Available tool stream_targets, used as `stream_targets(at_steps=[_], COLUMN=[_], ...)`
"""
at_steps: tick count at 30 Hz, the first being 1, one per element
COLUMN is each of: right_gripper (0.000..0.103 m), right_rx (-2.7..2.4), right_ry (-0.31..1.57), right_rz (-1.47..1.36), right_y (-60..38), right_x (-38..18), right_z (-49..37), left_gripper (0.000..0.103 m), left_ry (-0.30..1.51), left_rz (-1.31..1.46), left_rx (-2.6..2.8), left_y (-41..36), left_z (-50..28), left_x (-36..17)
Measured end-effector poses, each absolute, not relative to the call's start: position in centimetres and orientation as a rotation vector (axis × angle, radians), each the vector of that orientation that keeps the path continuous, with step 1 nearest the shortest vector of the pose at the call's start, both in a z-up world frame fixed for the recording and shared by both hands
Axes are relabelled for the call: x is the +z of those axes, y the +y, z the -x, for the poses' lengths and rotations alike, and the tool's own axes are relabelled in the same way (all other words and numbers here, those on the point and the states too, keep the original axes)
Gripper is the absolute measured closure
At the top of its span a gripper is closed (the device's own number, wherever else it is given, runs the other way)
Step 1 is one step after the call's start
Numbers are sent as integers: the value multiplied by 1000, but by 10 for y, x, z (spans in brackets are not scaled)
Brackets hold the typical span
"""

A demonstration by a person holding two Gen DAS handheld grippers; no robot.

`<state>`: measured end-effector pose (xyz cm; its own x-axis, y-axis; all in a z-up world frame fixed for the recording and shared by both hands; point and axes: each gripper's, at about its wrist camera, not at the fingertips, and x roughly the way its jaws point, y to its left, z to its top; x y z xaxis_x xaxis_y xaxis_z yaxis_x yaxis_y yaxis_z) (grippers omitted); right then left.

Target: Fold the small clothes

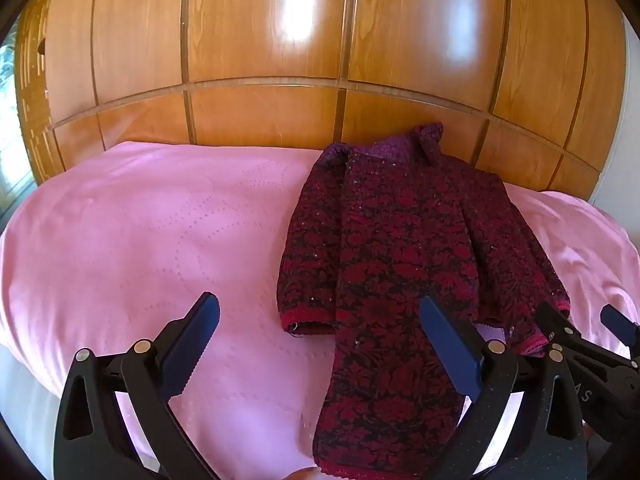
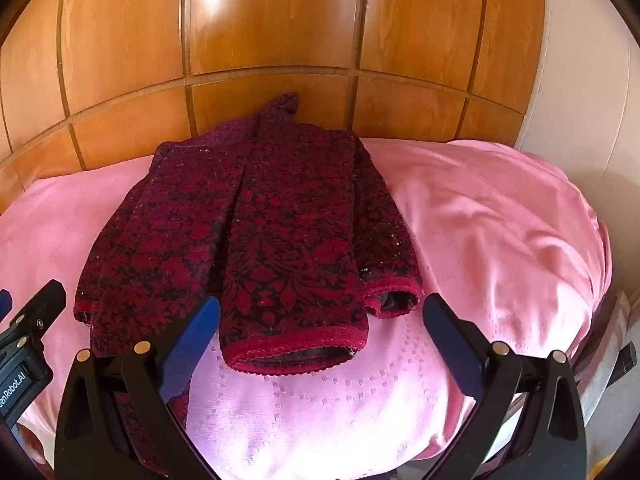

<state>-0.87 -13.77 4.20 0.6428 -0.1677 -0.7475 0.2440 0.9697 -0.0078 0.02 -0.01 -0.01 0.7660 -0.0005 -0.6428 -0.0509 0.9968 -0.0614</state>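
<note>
Maroon floral garment [image 1: 384,248] lies along the pink bedspread's [image 1: 140,232] far edge; left gripper [image 1: 320,344] and right gripper [image 2: 320,344] gape wide, empty.

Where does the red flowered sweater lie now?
The sweater lies on the pink bed cover, before the wooden panelling, just ahead of both open tongs.

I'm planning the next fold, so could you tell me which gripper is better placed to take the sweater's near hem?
Probably the right gripper: it is open, with the sweater hem's red edge between its fingertips. The left gripper, also open, frames mostly pink sheet, with the garment beside its right finger.
</note>
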Motion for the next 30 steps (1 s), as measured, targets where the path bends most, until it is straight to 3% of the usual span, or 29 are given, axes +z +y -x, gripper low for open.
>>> stream_targets(at_steps=[30], right_gripper=[2], right_rx=[-243], right_ry=[797], right_rz=[-21], right_y=[-127], right_x=[47], right_z=[9], left_gripper=[4], left_ry=[696], left_rz=[39], left_rx=[-20], left_y=[-8], left_z=[7], left_x=[-7])
